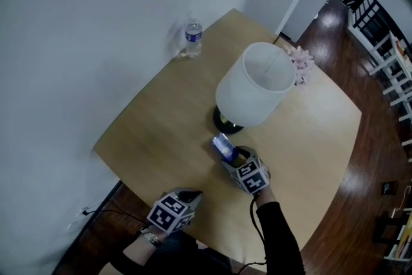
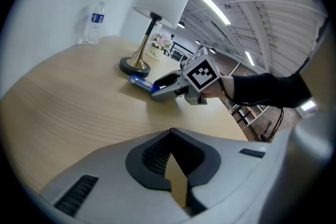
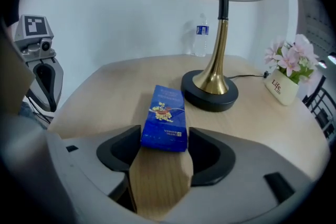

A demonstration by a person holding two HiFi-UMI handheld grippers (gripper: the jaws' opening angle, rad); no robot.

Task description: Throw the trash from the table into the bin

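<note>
The left tongs (image 2: 170, 134) are being held shut, with nothing between the jaws, by the near edge of the bench (image 1: 161, 132). The near end of the blue box (image 3: 164, 118) is being pinched between the jaws of the right tongs (image 3: 164, 136), with the box lying on the bench just before the lamp (image 3: 212, 86). Farther off, a water bottle (image 3: 200, 36) is being left standing by the wall.

White-shade lamp (image 1: 254, 84), brass stem; water bottle (image 1: 193, 37) upright near wall (image 1: 96, 22); pink flowers (image 1: 301, 64) beside lamp.
</note>
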